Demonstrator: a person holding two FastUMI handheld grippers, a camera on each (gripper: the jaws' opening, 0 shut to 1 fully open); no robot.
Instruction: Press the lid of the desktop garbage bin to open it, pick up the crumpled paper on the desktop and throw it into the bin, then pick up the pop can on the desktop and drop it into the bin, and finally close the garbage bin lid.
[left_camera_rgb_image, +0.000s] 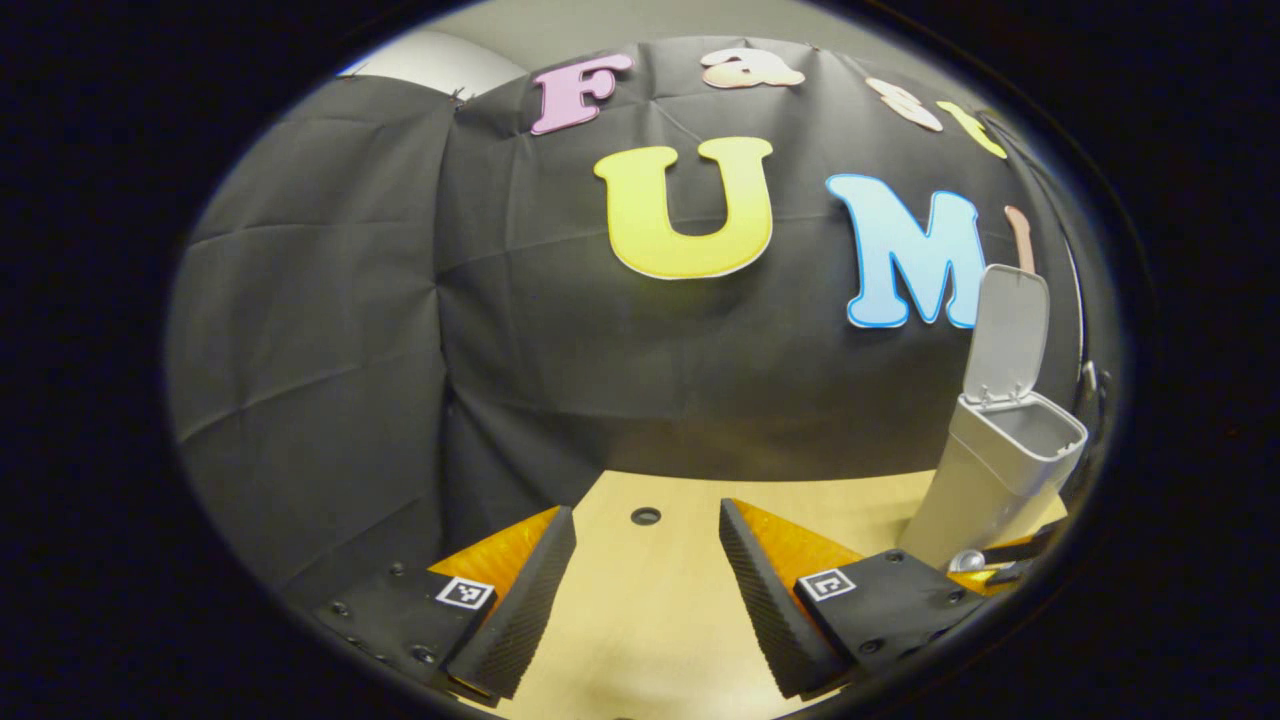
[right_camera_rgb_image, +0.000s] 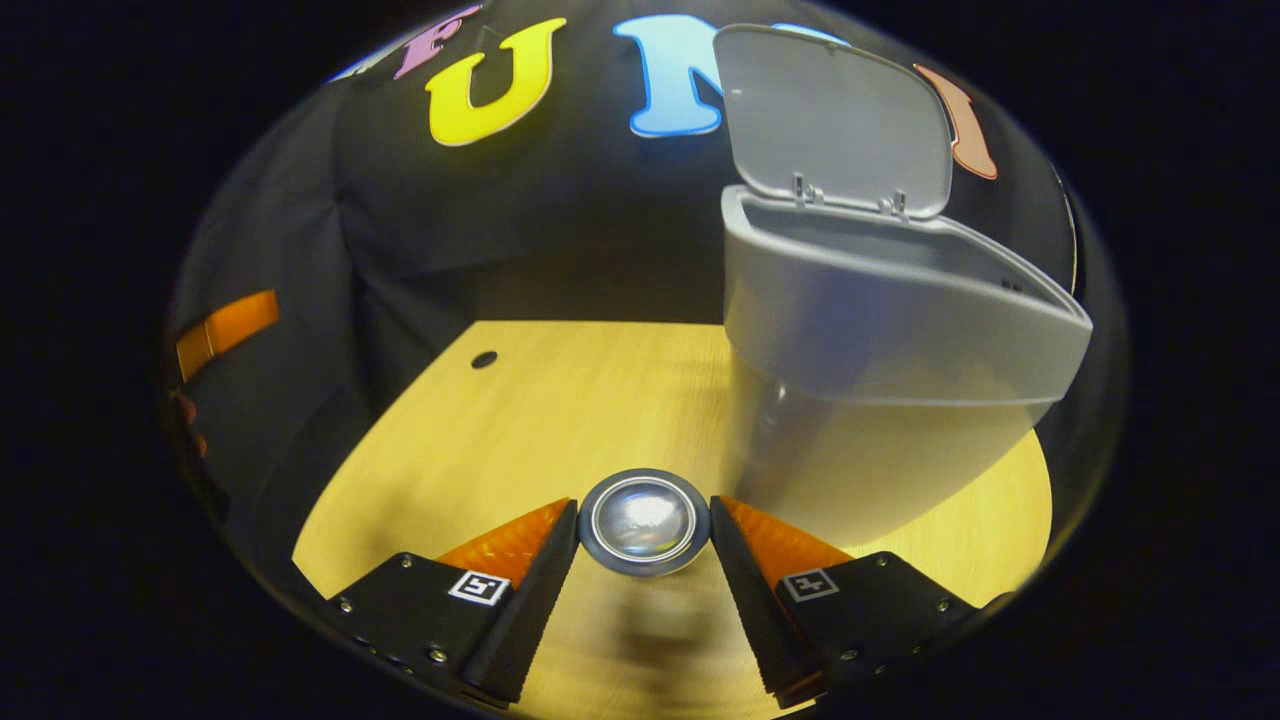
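Backdrop: black cloth hangs behind a pale wooden bench, which has one small round hole near its far edge.

Bin: one grey desktop garbage bin stands on the bench, well apart from the left gripper and just beyond the right one; its lid is tipped up on two hinges, the mouth open.

Pop can: one pop can, seen end-on, sits between the right gripper's fingers, close in front of the bin's base. In the left gripper view its shiny end shows beside the foot of the bin.

Right gripper: the right gripper has a finger against either side of the can, so I take it as clamped on the can.

Left gripper: the left gripper hangs over bare bench with its fingers spread wide, nothing between them.

Crumpled paper: I can't spot any on the bench; by my reckoning it is already in the bin, though the inside is hidden from here.

Handling, can: likely light, thin-walled metal, smooth and round, so it could slip or dent. A moderate squeeze across the middle of the body seems right to me.

Handling, bin: looks like light plastic that might slide or tip if knocked; the lid should want a gentle press downward.

Count: one bin, one lid, one can, two grippers.
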